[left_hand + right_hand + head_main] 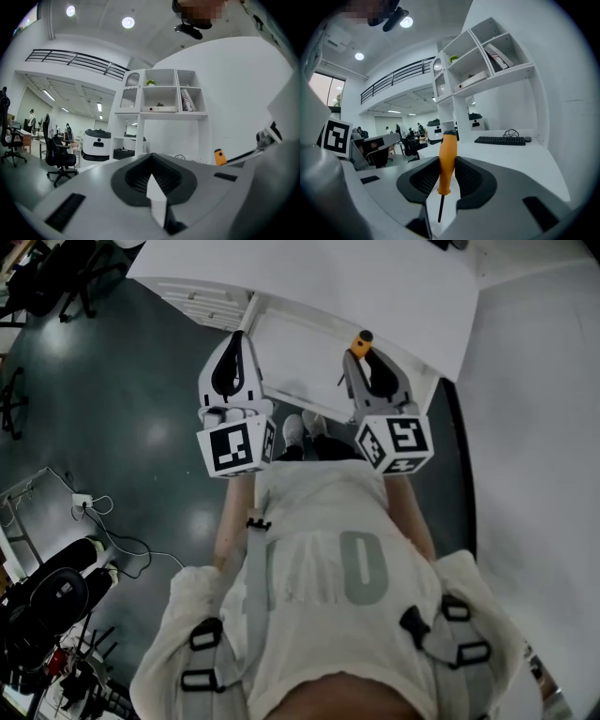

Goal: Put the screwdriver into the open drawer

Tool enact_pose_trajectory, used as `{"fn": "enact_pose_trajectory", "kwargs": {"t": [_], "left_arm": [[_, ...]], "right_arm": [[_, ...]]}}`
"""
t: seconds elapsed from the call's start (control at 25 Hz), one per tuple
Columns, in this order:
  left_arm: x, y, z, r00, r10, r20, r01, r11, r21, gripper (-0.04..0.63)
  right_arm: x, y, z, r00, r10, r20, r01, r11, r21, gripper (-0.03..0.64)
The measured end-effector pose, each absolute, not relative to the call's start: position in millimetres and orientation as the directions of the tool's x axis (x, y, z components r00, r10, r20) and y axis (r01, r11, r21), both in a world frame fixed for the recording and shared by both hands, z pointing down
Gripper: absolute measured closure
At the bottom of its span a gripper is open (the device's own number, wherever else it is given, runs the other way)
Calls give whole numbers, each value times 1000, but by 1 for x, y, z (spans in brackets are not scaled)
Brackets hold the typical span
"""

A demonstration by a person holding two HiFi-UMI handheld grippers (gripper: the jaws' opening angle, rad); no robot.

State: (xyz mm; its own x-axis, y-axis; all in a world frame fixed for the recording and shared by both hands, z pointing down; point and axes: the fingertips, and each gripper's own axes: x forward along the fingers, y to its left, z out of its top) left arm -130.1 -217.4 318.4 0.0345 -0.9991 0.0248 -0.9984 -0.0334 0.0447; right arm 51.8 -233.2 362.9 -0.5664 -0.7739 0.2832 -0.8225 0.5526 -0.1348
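The screwdriver [448, 159] has an orange handle and a thin dark shaft. My right gripper [446, 161] is shut on the handle, which stands upright between the pads, shaft hanging down toward the camera. In the head view the right gripper [359, 351] holds the screwdriver [361, 338] over the front of the open white drawer [300, 357] under the desk. My left gripper [236, 338] hovers beside it at the drawer's left corner, jaws together and nothing between them. From the left gripper view, that gripper [151, 157] points level and the screwdriver [219, 157] shows at the right.
The white desk top [356, 282] lies just beyond the drawer. A white wall [534, 427] runs along the right. A black office chair [47, 601] and cables [94, 507] sit on the dark floor at left. A shelf unit [164, 96] and a keyboard [501, 140] stand ahead.
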Motion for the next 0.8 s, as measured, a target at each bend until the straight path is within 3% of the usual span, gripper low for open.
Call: {"fn": "enact_pose_trajectory", "kwargs": {"t": [0.28, 0.8], "left_arm": [[-131, -226, 319, -3, -1000, 20, -999, 3, 45, 591], [-136, -230, 324, -53, -998, 38, -998, 54, 42, 591]], "right_arm": [[45, -245, 366, -609, -733, 304, -786, 608, -109, 515], [27, -265, 413, -649, -551, 525, -681, 728, -78, 515]]}}
